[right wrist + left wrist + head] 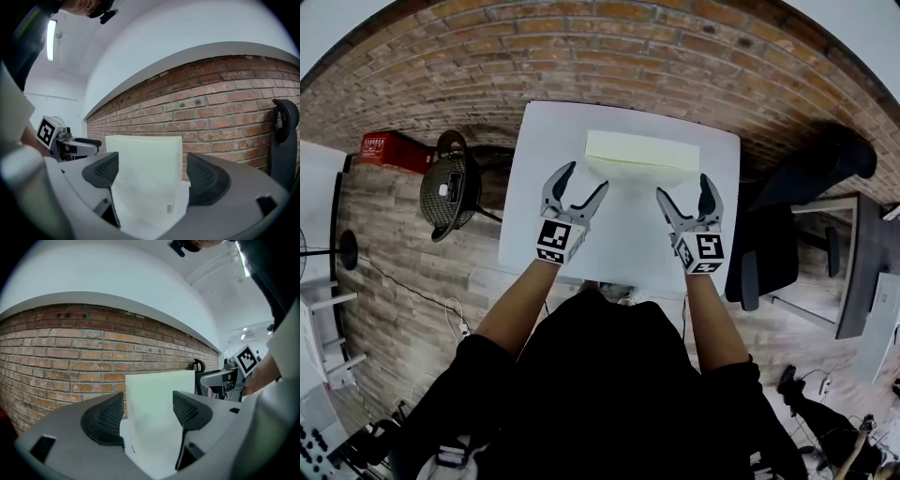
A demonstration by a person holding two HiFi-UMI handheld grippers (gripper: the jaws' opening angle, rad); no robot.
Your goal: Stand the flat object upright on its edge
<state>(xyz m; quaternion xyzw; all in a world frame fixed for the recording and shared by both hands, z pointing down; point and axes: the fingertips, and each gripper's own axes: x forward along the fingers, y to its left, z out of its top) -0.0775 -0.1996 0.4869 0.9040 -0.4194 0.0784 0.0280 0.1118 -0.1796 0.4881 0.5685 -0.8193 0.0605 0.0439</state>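
A pale cream flat block [642, 157] stands upright on its long edge at the far side of the white table [628, 244]. My left gripper [584, 187] is open just in front of the block's left end, not touching it. My right gripper [684, 193] is open in front of the block's right end, also apart from it. In the left gripper view the block [159, 404] rises beyond the open jaws [147, 411]. The right gripper view shows the same block [145, 168] past its open jaws [152, 176], with nothing held.
A brick wall [609, 56] runs behind the table. A dark round stool [450, 187] and a red crate [392, 150] sit to the left. A black office chair [787, 234] and a dark desk [862, 272] stand to the right.
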